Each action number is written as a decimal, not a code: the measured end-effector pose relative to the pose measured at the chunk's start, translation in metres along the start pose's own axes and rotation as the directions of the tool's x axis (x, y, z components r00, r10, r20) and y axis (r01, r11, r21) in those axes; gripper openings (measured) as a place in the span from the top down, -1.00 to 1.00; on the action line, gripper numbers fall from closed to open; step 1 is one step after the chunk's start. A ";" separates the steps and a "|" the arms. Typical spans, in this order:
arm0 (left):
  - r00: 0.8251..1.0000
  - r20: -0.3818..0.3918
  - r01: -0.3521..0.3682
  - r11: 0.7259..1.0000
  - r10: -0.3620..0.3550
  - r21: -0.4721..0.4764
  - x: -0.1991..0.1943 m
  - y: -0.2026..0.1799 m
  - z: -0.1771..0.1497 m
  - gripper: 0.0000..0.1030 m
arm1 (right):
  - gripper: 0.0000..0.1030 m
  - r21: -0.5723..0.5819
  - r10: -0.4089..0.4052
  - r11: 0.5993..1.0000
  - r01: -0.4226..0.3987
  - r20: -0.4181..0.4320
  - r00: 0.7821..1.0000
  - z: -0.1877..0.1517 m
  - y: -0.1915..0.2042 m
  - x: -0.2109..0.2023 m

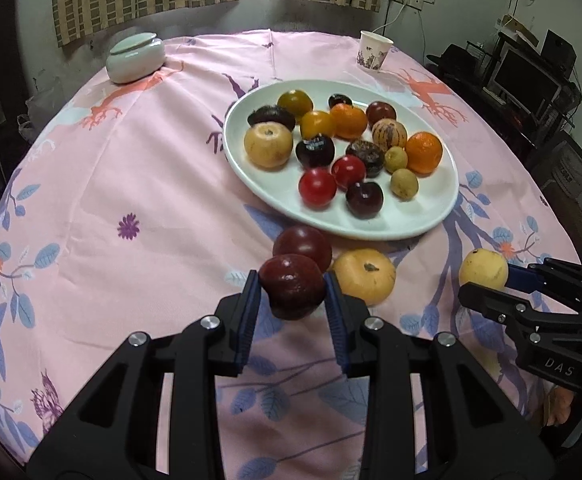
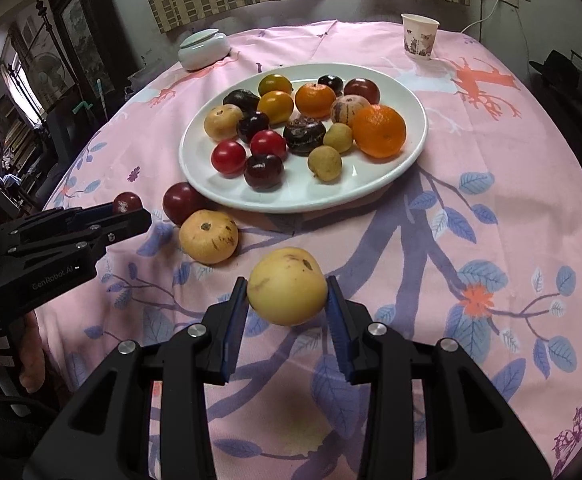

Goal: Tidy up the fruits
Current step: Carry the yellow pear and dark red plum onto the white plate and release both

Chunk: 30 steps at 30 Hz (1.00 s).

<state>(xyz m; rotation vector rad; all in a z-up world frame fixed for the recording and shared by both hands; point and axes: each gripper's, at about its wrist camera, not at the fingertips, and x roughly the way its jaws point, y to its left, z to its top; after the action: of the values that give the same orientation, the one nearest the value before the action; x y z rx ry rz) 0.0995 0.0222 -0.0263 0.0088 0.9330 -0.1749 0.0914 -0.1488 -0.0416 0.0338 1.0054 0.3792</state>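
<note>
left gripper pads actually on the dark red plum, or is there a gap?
Touching. In the left wrist view both pads of the left gripper press the sides of the dark red plum, held clear of the tablecloth.

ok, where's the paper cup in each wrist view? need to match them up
Left wrist: paper cup upper right of centre, on the cloth beyond the plate.
Right wrist: paper cup top, right of centre, again beyond the plate.
Shared landmark: lidded jar at the far left edge of the table.
</note>
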 end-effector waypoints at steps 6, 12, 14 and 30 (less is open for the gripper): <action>0.999 0.029 -0.014 1.000 0.014 0.006 0.009 0.005 0.049 0.37 | 0.24 -0.031 0.014 0.999 -0.013 0.041 0.999 0.038 0.001 0.002; 1.000 -0.001 -0.015 1.000 0.015 0.015 0.037 0.003 0.081 0.36 | 0.24 -0.038 0.013 0.999 -0.012 0.030 0.999 0.066 0.004 0.026; 1.000 -0.014 -0.013 1.000 0.013 0.012 0.046 0.003 0.085 0.36 | 0.24 -0.035 0.009 0.999 -0.008 0.019 1.000 0.071 0.003 0.035; 0.999 0.017 0.028 0.999 -0.028 -0.017 0.043 0.008 0.090 -0.34 | -0.24 -0.046 -0.119 0.991 0.124 0.095 0.988 0.075 -0.001 0.028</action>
<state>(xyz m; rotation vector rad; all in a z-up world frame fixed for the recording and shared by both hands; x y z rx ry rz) 0.1981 0.0161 -0.0078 -0.0216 0.9182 -0.1924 0.1671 -0.1293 -0.0246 -0.0564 0.9010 0.2895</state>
